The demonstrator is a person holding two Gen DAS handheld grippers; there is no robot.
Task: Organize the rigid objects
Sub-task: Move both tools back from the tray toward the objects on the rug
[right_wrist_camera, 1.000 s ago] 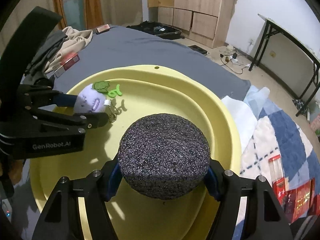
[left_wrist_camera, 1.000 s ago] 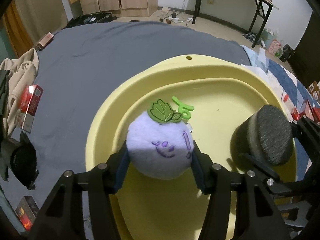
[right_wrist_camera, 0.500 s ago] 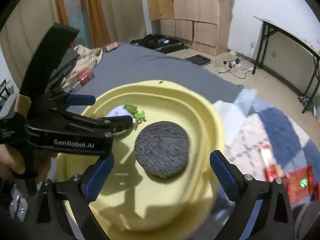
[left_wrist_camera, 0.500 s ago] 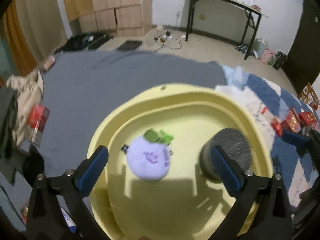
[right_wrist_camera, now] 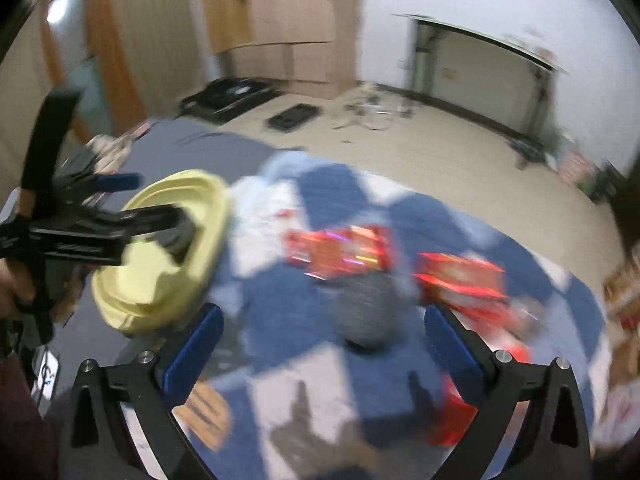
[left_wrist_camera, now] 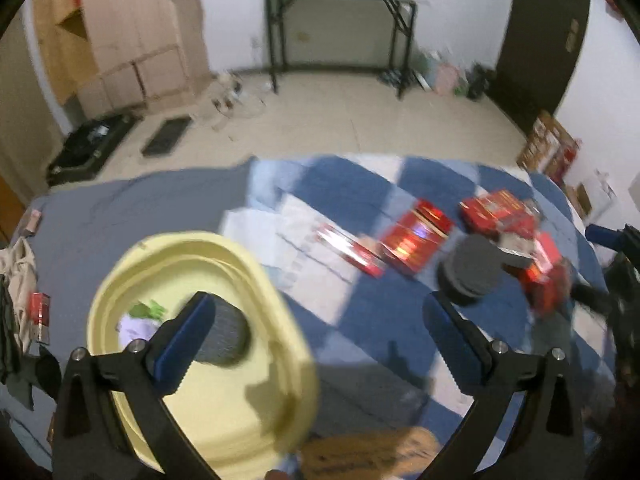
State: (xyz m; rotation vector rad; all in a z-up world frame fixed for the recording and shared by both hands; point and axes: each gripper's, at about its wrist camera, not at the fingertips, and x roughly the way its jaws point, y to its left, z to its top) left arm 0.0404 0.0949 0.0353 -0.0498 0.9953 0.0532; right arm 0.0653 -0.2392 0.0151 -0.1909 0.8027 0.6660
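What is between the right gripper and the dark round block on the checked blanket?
Nothing visible. The right gripper, whose jaws have just been opening and hold nothing, faces the dark round block across bare blanket. Red boxes lie just behind and right of it. The view is blurred.

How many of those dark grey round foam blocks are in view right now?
2. One dark grey round foam block lies in the yellow plastic basin; the other sits on the blue checked blanket beside red boxes. Blur could hide more.

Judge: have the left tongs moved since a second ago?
Yes. The left tongs shifted right past the yellow basin; their jaws have just been opening, empty.
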